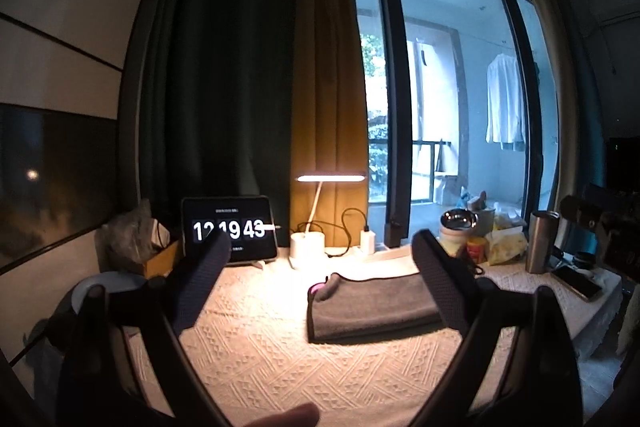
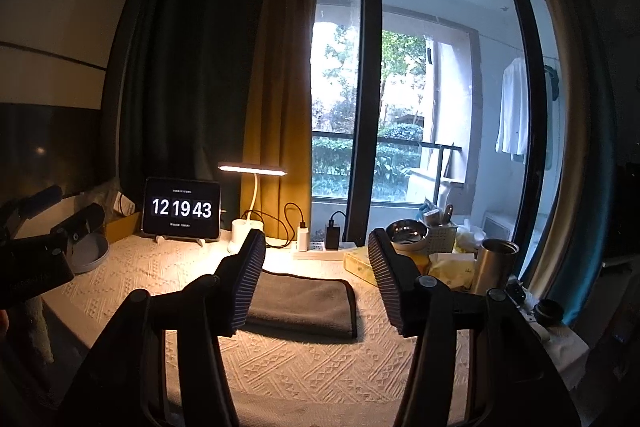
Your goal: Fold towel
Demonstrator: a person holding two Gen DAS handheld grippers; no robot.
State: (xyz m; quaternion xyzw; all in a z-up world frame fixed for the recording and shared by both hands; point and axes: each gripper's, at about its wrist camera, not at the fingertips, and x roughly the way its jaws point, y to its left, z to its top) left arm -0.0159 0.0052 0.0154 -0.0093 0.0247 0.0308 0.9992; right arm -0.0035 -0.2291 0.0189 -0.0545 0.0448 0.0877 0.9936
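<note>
A dark grey towel lies folded in a flat rectangle on the cream patterned tablecloth; a small pink tag shows at its far left corner. It also shows in the right wrist view. My left gripper is open and empty, held above the table in front of the towel. My right gripper is open and empty, held above the towel's near side. The left gripper shows at the left edge of the right wrist view.
A tablet clock, a lit desk lamp, chargers and a power strip stand at the back. A steel bowl, tissue box, steel tumbler and clutter crowd the right. A grey dish sits at the left.
</note>
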